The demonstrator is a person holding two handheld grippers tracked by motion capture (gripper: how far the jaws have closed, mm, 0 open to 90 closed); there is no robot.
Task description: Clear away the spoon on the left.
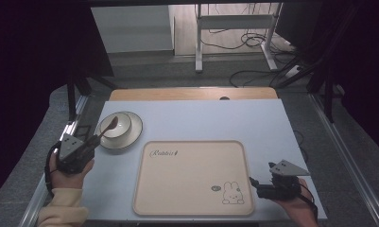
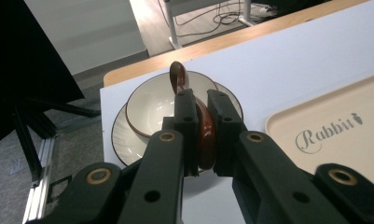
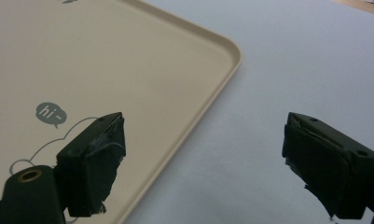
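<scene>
We see left tool point(image 2: 201, 128) clamped on glossy brown spoon point(image 2: 204, 135), centre frame; right tool point(image 3: 203, 163) wide over smooth beige tray point(image 3: 128, 70).

This looks like a recording lab or test room rather than a home. The pale blue-topped table point(image 1: 201, 118) stands inside a rig of dark metal frame rails point(image 1: 345, 151) with black curtains point(image 1: 31, 56) hung at both sides, shutting the workspace off. Grey carpet point(image 1: 177, 71) covers the floor. Beyond the table's wooden far edge stands a white metal-legged desk frame point(image 1: 234, 33), and loose black cables point(image 1: 251, 40) lie tangled on the floor beneath it. Against that setting, the cream dishes and the beige rabbit-printed plastic tray point(image 1: 192, 177) read as props laid out for a staged exercise.
</scene>
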